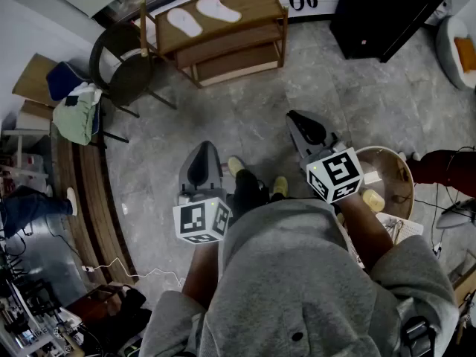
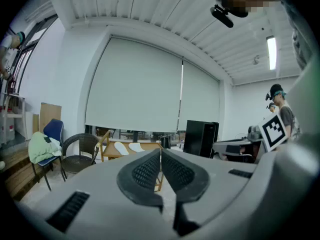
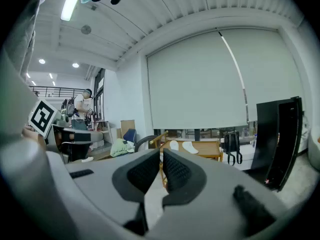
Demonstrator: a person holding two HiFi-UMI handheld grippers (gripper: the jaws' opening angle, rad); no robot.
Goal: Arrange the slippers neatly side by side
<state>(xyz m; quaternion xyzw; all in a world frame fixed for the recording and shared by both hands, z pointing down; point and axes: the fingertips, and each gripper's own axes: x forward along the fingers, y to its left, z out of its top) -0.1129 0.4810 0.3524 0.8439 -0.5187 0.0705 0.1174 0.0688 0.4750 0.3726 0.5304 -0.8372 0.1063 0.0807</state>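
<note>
While both grippers sit low near the person's body, the left slipper and right slipper, both white, lie flat on the top board of the wooden rack. They are near each other with a gap between them, not touching and not quite parallel. The rack stands across the tiled floor, well apart from either gripper. Left gripper: jaws together, nothing between the pads, pointed toward the rack. Right gripper: jaws closed too, empty, also aimed that way. A dark wicker chair stands just left of the rack, and a black cabinet to its right. A blue chair with clothes stands further left.
</note>
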